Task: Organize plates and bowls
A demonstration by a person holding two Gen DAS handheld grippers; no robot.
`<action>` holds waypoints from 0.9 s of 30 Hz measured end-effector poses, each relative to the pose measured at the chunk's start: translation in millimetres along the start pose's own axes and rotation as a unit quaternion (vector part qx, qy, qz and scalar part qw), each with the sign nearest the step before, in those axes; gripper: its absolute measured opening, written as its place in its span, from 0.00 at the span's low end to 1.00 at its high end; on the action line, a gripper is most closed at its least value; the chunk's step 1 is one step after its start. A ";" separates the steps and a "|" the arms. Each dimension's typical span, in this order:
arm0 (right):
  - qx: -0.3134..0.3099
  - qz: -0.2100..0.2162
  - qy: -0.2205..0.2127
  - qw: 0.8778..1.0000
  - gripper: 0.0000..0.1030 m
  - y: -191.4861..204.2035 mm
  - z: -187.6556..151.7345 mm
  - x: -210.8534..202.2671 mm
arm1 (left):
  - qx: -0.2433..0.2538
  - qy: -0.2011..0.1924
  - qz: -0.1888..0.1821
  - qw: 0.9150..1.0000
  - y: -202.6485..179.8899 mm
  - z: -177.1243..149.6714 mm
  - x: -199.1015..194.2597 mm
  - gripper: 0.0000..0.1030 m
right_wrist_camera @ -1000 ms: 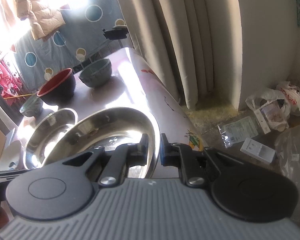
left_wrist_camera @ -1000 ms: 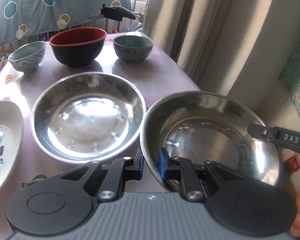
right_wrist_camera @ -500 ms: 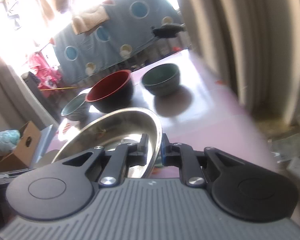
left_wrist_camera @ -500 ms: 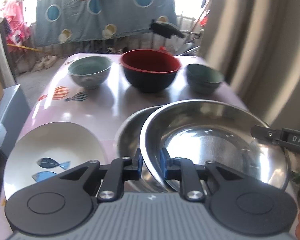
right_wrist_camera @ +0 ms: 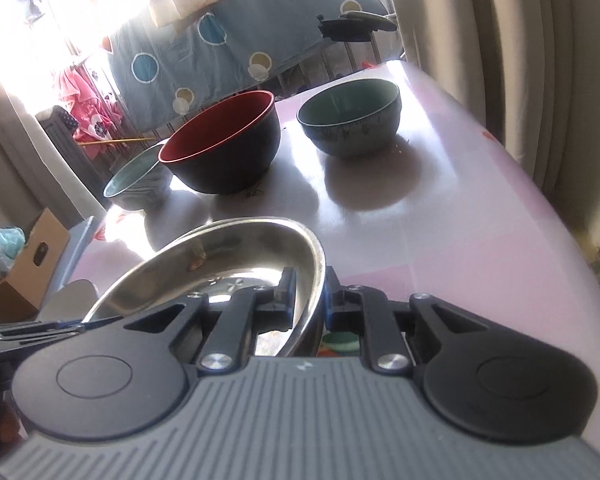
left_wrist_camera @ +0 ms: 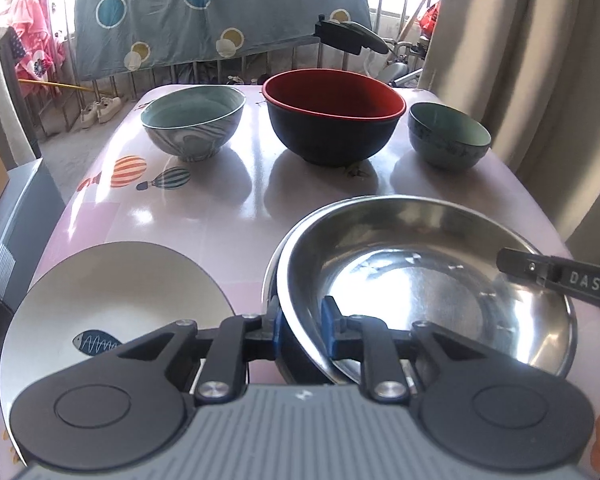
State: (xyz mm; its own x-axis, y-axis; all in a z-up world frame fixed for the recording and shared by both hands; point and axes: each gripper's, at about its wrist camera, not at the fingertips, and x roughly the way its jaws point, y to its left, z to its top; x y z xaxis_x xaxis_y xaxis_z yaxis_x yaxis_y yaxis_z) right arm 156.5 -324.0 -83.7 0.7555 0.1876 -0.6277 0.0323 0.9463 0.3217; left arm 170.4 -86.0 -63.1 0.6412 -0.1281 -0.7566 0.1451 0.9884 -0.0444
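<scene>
Below, your left gripper (left_wrist_camera: 302, 326) is nearly closed, its blue pads pinching the near rim of the steel dish (left_wrist_camera: 424, 280). Your right gripper (right_wrist_camera: 310, 294) clamps the same dish (right_wrist_camera: 228, 264) at its right rim, one finger inside, one outside; its jaws sit just as narrow. A second steel rim (left_wrist_camera: 274, 268) shows under the left edge of the held dish, so the two dishes sit nested or nearly so; whether they touch cannot be told. Just left lies the white plate (left_wrist_camera: 120, 292) with a blue fish. Farther back on the pink table (left_wrist_camera: 228, 208), well apart from the dishes, three bowls stand in a row: grey marbled (left_wrist_camera: 194, 126), black with a red inside (left_wrist_camera: 334, 116), and small green (left_wrist_camera: 448, 136).
</scene>
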 end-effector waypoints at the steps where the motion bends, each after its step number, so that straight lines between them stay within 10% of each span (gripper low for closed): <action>1: 0.000 -0.002 0.002 1.000 0.14 -0.6 -0.4 2.3 | 0.001 -0.001 0.000 1.000 0.3 0.3 -0.2 0.22; 6: 0.008 -0.002 0.019 1.000 0.14 -4.4 -4.0 16.9 | 0.014 -0.003 0.014 1.000 0.2 1.8 -1.7 0.48; 16: 0.002 -0.014 0.010 1.000 0.16 -5.1 -4.1 13.9 | 0.014 0.000 0.008 1.000 0.8 -0.1 -5.5 0.55; 27: 0.022 -0.005 -0.002 1.000 0.25 -2.3 -7.5 -22.0 | -0.014 -0.029 0.002 0.999 20.1 -9.6 -45.3 0.86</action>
State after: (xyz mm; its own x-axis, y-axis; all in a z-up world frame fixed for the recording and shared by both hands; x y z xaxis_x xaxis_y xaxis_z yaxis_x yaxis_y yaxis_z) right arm 134.9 -328.4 -76.0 0.7578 0.1764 -0.6283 0.0687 0.9359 0.3455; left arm 137.1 -59.5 -36.0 0.6844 -0.1272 -0.7179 0.1213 0.9908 -0.0599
